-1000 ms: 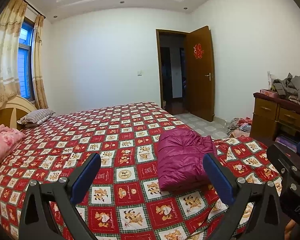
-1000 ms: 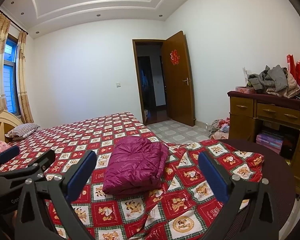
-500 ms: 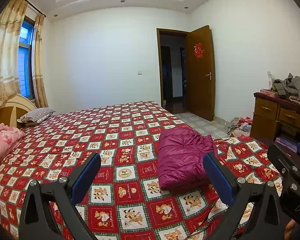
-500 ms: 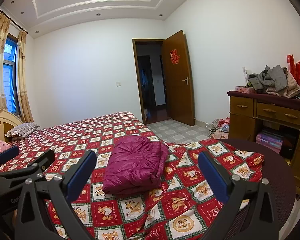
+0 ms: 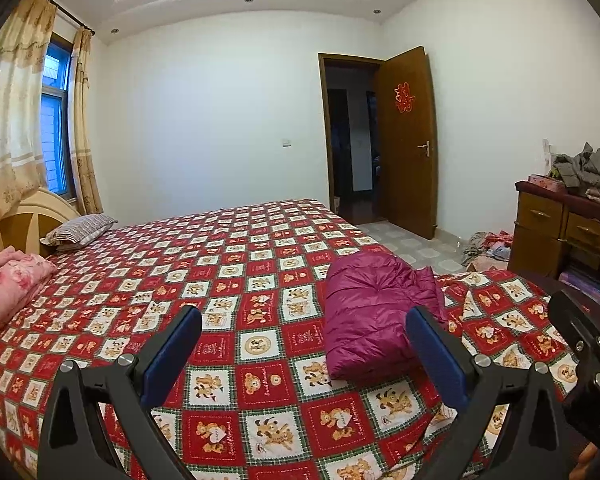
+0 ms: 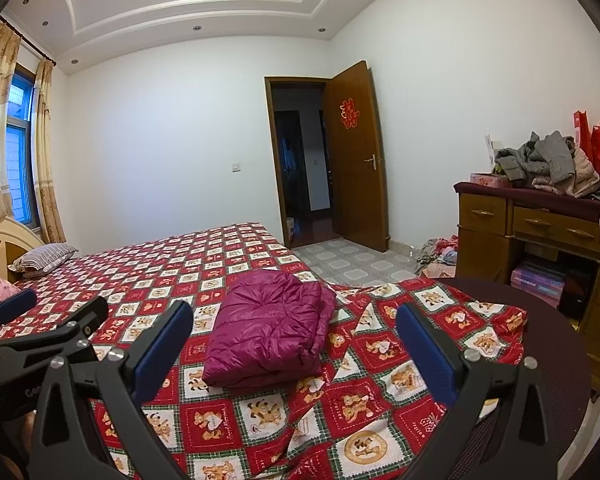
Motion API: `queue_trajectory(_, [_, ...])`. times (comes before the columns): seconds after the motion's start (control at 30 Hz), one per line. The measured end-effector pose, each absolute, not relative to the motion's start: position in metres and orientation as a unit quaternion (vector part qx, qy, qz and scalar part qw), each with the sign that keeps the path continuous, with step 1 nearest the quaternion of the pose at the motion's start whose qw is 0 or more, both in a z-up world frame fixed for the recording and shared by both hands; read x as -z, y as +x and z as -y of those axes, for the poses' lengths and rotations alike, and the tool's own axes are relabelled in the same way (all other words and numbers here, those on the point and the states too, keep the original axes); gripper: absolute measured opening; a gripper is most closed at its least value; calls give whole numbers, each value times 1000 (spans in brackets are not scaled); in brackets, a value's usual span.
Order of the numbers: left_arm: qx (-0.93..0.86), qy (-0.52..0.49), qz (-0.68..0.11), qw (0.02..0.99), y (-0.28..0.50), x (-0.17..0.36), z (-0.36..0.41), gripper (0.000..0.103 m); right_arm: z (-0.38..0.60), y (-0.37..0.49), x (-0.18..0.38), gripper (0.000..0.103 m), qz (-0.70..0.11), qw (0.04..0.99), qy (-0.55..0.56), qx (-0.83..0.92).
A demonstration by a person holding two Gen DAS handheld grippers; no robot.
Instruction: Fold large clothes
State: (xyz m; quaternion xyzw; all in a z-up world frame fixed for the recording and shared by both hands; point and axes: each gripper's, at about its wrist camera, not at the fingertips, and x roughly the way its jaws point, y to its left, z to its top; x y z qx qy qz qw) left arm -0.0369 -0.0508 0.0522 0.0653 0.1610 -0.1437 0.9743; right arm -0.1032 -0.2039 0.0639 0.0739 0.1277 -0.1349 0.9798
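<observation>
A magenta puffer jacket (image 5: pixel 374 312) lies folded into a compact bundle on the red bear-patterned bedspread (image 5: pixel 228 280) near the bed's foot corner; it also shows in the right wrist view (image 6: pixel 270 330). My left gripper (image 5: pixel 304 352) is open and empty, held back from the jacket and to its left. My right gripper (image 6: pixel 294 344) is open and empty, held back with the jacket showing between its fingers. The left gripper also shows at the left edge of the right wrist view (image 6: pixel 48 316).
A striped pillow (image 5: pixel 82 230) and pink bedding (image 5: pixel 10 284) lie at the headboard end. A wooden dresser (image 6: pixel 540 236) piled with grey clothes (image 6: pixel 540 164) stands on the right. Clothes lie on the tiled floor (image 6: pixel 440 252) by the open door (image 6: pixel 356 156).
</observation>
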Motion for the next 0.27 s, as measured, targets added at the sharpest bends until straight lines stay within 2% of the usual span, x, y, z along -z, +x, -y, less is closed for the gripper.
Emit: queue_trajectory(0.27, [140, 70, -181, 971, -25, -46, 51, 102, 208, -99, -59, 103, -136, 979, 73, 134])
